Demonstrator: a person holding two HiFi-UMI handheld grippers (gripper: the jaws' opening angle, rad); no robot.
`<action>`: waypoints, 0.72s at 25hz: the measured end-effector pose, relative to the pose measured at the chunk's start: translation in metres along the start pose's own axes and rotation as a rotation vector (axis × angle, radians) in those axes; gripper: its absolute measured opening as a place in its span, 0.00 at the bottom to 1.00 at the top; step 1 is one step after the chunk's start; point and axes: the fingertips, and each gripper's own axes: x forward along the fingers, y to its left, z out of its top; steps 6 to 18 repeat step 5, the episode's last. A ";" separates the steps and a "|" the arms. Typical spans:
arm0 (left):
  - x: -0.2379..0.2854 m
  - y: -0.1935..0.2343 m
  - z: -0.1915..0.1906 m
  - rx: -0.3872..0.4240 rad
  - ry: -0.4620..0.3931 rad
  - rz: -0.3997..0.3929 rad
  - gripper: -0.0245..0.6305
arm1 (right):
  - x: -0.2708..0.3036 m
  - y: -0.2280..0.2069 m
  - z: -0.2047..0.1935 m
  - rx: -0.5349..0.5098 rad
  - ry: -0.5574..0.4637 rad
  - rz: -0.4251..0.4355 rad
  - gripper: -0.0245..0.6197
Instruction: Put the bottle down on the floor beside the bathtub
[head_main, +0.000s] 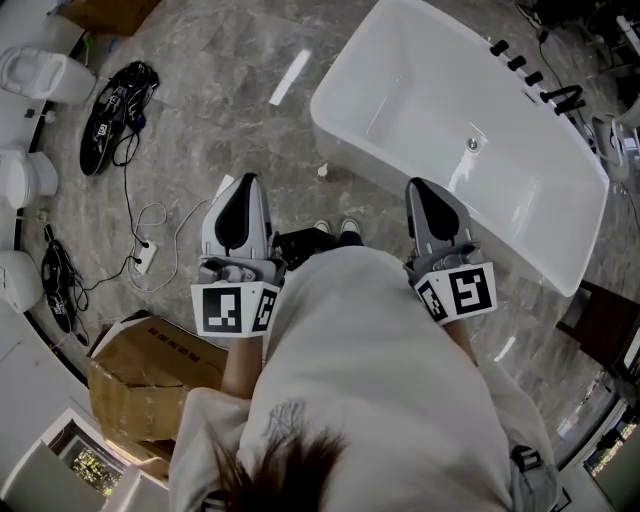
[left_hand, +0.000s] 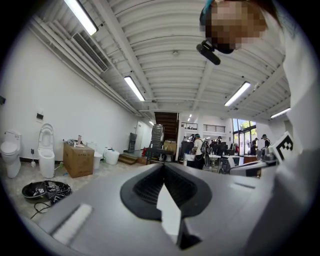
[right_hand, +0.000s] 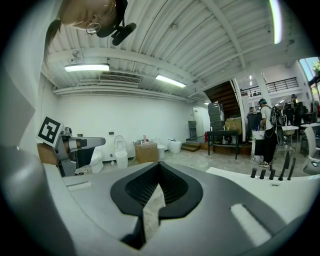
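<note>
Bottle (head_main: 322, 171), if that small pale thing is it, stands on the grey marble floor (head_main: 220, 110) ahead between your claws, just beside the white bathtub (head_main: 380, 160), whose basin has a drain (head_main: 473, 143). Your left claw (head_main: 243, 182) and right claw (head_main: 415, 186) are both closed with nothing in them. Only the gripper views show people (left_hand: 199, 150) far ahead of the claws, and only the head view shows the cardboard box (head_main: 150, 365) behind your left claw.
</note>
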 end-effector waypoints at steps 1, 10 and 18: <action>0.000 -0.001 0.000 0.001 -0.001 0.000 0.11 | -0.001 0.000 -0.001 -0.002 0.009 0.001 0.04; 0.001 -0.003 0.003 0.000 -0.003 0.002 0.11 | -0.002 -0.003 0.000 -0.007 0.016 0.003 0.04; 0.001 -0.003 0.003 0.000 -0.003 0.002 0.11 | -0.002 -0.003 0.000 -0.007 0.016 0.003 0.04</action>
